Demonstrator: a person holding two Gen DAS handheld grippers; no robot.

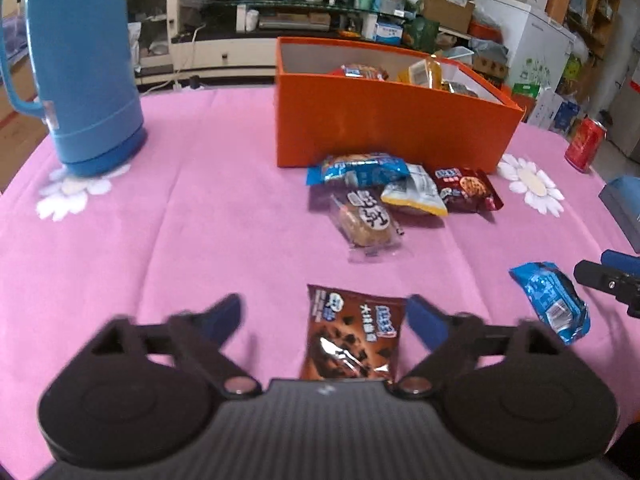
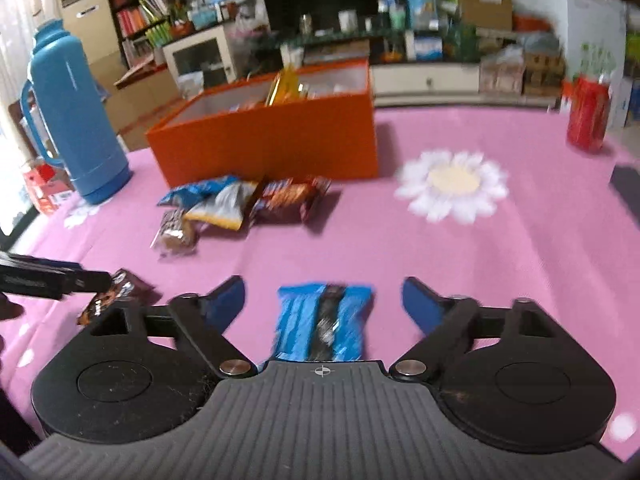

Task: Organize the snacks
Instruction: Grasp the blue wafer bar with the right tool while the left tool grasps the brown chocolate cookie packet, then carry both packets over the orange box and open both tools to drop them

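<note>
My left gripper (image 1: 324,316) is open, its fingers on either side of a brown chocolate snack pack (image 1: 350,334) lying on the pink tablecloth. My right gripper (image 2: 324,300) is open around a blue snack pack (image 2: 324,322); that pack also shows in the left wrist view (image 1: 554,306). An orange box (image 1: 384,120) holding several snacks stands behind. Several packs lie before it: a blue one (image 1: 360,168), a clear-wrapped cake (image 1: 366,220), a yellow-white one (image 1: 416,194) and a dark red cookie pack (image 1: 466,188).
A blue thermos (image 1: 84,64) stands at the left on the table. A red can (image 1: 585,144) stands at the right, with a blue-grey box (image 1: 624,210) near it. The right gripper's tip (image 1: 608,280) reaches in from the right edge. Cluttered shelves lie beyond the table.
</note>
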